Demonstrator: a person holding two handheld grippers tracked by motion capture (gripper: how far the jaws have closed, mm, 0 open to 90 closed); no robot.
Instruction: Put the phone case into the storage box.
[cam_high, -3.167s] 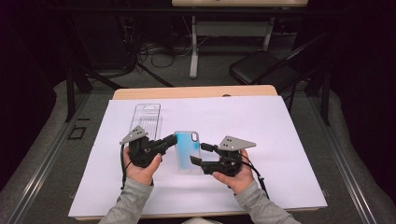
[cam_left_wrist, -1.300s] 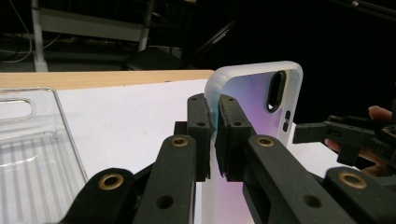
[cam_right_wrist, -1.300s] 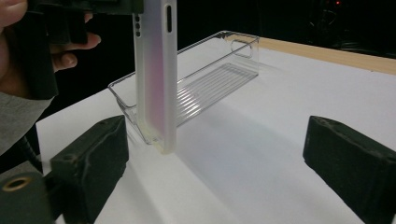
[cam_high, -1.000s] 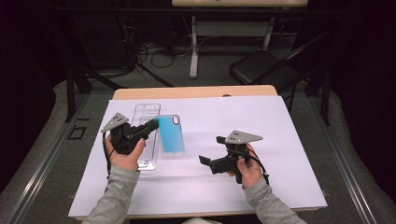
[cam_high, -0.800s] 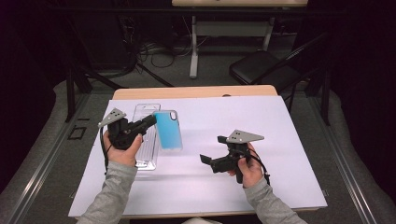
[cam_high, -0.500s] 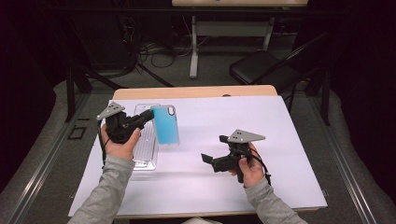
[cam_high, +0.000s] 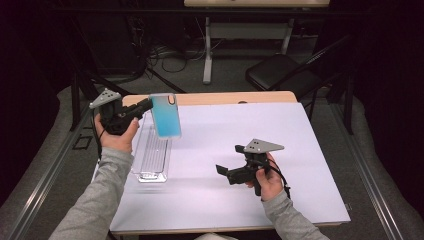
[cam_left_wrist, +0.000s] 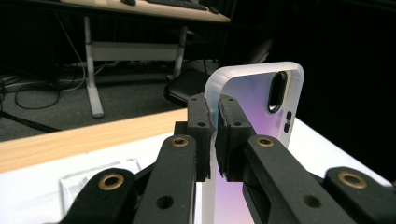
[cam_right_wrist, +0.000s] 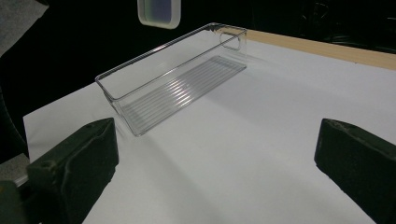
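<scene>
My left gripper (cam_high: 146, 106) is shut on the edge of a light blue phone case (cam_high: 165, 115), held in the air above the far end of a clear plastic bin (cam_high: 152, 158). Up close in the left gripper view, its pads (cam_left_wrist: 201, 126) pinch the case's white rim (cam_left_wrist: 254, 95), with the camera cutout showing at the top. My right gripper (cam_high: 223, 171) rests low over the white sheet, jaws wide open with nothing between them. The right gripper view shows the bin (cam_right_wrist: 175, 84) lying long and empty, and the case's lower end (cam_right_wrist: 159, 13) hanging above it.
A white sheet (cam_high: 300, 150) covers the wooden table (cam_high: 225, 97). Behind the table stand a desk frame (cam_high: 207, 50), floor cables and a dark chair (cam_high: 280, 72). Metal rails run along both sides of the table.
My left gripper has carried the phone case up and toward the far left, from beside the bin to above its far end. The right gripper has stayed put.
</scene>
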